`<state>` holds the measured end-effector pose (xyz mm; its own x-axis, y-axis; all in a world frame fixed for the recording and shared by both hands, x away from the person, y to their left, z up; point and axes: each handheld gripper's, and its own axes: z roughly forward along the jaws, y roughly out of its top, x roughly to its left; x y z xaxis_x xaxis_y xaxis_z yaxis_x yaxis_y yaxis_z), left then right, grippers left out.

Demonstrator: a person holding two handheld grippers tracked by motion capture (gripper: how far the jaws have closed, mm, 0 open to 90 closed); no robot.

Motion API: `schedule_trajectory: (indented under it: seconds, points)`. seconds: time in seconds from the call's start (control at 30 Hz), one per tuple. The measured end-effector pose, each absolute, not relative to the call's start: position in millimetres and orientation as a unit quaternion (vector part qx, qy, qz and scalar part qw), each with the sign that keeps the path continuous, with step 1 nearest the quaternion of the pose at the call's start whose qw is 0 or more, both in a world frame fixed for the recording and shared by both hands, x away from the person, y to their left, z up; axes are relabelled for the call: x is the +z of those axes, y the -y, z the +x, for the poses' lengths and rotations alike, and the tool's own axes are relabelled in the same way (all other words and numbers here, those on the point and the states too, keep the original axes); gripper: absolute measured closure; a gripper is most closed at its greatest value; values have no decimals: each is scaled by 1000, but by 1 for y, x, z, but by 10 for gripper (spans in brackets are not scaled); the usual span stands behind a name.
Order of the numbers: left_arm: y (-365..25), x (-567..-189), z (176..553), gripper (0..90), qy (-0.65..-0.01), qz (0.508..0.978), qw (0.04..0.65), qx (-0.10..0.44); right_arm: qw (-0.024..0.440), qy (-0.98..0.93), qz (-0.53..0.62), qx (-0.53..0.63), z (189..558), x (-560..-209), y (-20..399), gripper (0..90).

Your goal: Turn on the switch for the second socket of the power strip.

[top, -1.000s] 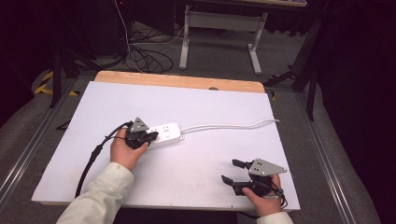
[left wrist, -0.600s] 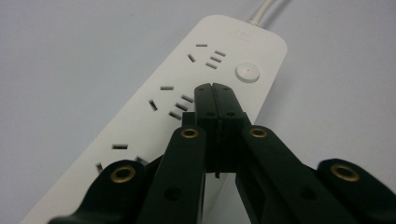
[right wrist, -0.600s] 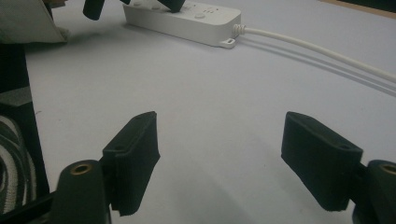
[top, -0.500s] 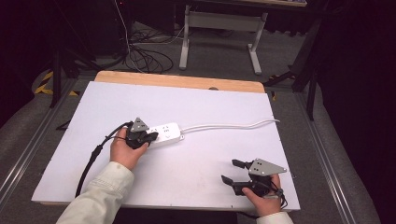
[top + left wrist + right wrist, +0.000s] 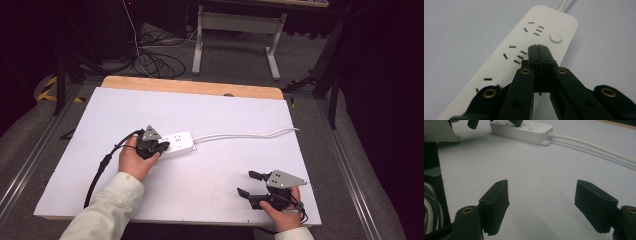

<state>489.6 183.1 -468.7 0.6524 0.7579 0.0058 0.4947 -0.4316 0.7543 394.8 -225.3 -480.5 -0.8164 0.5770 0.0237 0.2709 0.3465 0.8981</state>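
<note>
A white power strip [image 5: 177, 143] lay on the white worktop [image 5: 225, 115], left of its middle, with its white cable [image 5: 245, 135] running off to the right. The left gripper [image 5: 159, 147] sat over the strip's left end, and in the left gripper view its fingers [image 5: 534, 53] were pressed together with nothing between them, their tips resting on or just above the strip's top face beside the round button [image 5: 556, 37]. The right gripper [image 5: 249, 184] rested near the worktop's front right corner, well apart from the strip, its fingers [image 5: 496, 205] spread wide and empty.
</note>
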Motion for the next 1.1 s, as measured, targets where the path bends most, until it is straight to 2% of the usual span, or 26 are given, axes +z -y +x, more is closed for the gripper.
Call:
schedule_trajectory:
  seconds: [0.8, 1.1]
  points:
    - [-179, -464, 493, 900, -375, 842, 352, 164, 150, -806, 263, 508, 394, -480, 226, 280]
    - [-188, -459, 490, 900, -378, 823, 391, 162, 152, -807, 265, 506, 395, -481, 227, 280]
